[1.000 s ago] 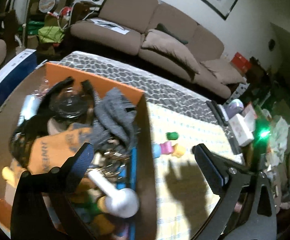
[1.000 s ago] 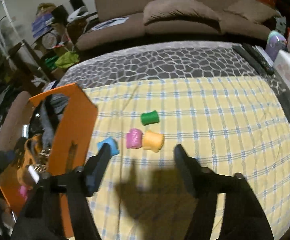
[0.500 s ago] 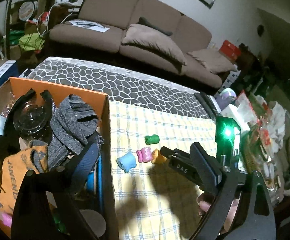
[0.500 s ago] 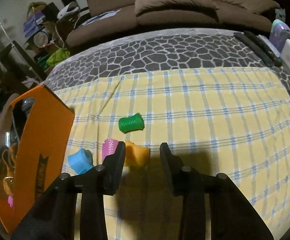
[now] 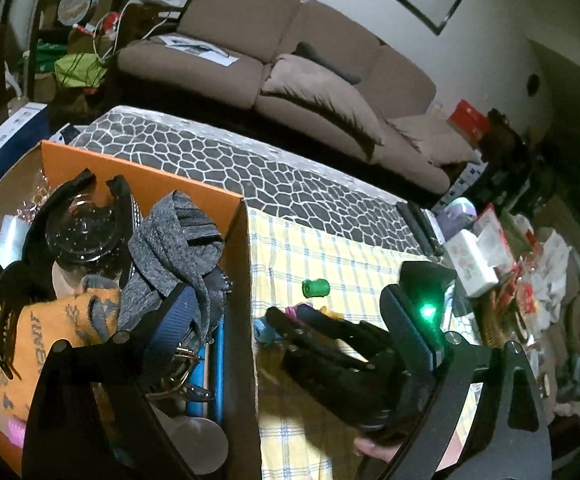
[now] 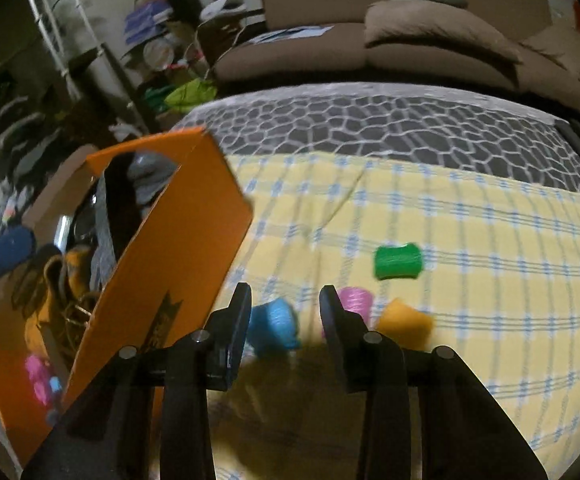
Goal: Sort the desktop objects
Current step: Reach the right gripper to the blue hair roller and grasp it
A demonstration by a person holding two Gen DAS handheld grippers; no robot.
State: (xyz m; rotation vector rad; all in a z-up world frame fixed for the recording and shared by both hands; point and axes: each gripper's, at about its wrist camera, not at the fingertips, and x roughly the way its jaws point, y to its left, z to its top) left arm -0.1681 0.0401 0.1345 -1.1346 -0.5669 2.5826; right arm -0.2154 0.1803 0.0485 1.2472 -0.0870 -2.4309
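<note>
Small spools lie on the yellow checked cloth: green, pink, orange and blue. My right gripper is open, its fingers either side of the blue spool just above the cloth, not closed on it. In the left wrist view the right gripper reaches over the blue spool, with the green spool beyond. My left gripper is open and empty, hovering over the orange box edge.
The orange box at the left holds grey cloth, a glass lid, an orange garment and small items. A remote and white boxes sit at the right. A brown sofa stands behind the table.
My right gripper has moved left from the orange spool to the blue one and opened a little wider. My left gripper has drifted slightly left over the box.
</note>
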